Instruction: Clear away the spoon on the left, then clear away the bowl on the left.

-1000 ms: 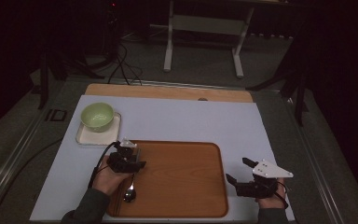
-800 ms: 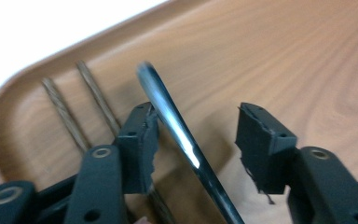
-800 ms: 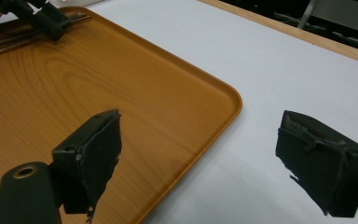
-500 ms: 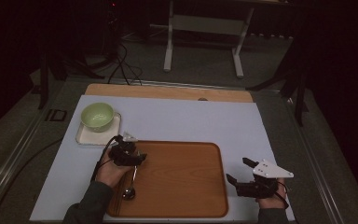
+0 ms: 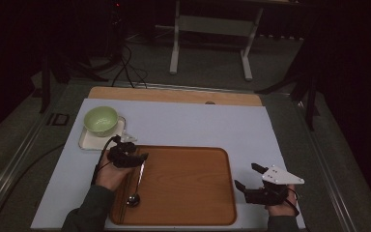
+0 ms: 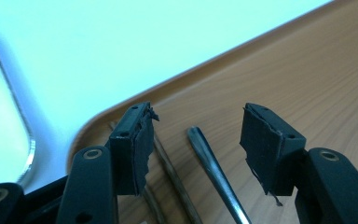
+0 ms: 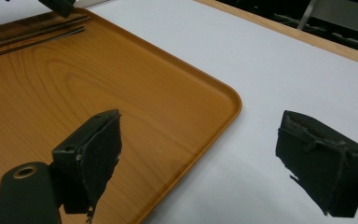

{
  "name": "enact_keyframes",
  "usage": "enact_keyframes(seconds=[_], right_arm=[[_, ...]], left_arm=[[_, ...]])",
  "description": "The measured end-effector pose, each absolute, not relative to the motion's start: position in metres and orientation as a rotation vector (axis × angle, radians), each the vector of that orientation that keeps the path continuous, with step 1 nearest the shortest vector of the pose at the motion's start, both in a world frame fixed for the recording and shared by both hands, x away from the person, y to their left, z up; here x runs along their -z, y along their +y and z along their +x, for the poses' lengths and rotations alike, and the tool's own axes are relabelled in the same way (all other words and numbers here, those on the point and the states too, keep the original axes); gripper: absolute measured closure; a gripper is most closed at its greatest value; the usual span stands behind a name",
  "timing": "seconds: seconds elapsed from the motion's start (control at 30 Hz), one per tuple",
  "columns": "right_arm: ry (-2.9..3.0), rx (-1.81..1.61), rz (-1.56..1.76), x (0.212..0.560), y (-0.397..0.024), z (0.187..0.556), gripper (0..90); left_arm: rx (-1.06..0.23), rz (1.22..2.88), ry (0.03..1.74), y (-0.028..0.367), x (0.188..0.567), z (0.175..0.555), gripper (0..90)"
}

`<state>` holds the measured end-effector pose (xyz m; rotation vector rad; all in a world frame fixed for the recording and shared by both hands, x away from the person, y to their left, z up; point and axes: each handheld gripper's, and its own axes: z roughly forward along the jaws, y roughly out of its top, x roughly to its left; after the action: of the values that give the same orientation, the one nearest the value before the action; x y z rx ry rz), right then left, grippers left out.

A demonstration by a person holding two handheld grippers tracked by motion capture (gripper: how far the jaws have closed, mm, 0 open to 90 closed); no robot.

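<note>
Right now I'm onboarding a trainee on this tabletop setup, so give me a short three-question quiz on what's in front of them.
1. True or false: the spoon lies on the wooden tray.
2. What stands on the small white tray? A) a green bowl B) a glass C) a fork
3. Between which tool's jaws does the spoon's handle show, and do they press on it?

Key
1. True; it lies along the tray's left side, bowl end toward the person.
2. A, the green bowl.
3. The left tool; its jaws have just been opening and stand apart from the handle. The right tool is open over the tray's edge and the white mat.
</note>
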<state>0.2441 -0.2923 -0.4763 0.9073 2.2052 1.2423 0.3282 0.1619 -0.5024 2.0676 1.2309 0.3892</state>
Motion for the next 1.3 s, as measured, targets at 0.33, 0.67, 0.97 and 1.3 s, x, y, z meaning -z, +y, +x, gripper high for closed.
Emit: enact_keyframes(seconds=[0.33, 0.67, 0.97, 1.3], right_arm=[[2.206, -1.240, 0.908, 0.476, -0.292, 0.244, 13.8], [2.205, -1.239, 0.910, 0.476, -0.293, 0.244, 13.8], [2.208, -1.238, 0.909, 0.477, -0.292, 0.244, 13.8], [2.207, -1.239, 0.909, 0.477, -0.293, 0.244, 13.8]], left_arm=[[-0.434, 2.025, 1.240, 0.171, 0.491, 0.328, 43.7], [-0.449, 1.978, 1.254, 0.181, 0.484, 0.328, 41.3], [-0.484, 1.940, 1.280, 0.193, 0.475, 0.328, 40.9], [-0.525, 1.902, 1.304, 0.207, 0.465, 0.331, 39.8]])
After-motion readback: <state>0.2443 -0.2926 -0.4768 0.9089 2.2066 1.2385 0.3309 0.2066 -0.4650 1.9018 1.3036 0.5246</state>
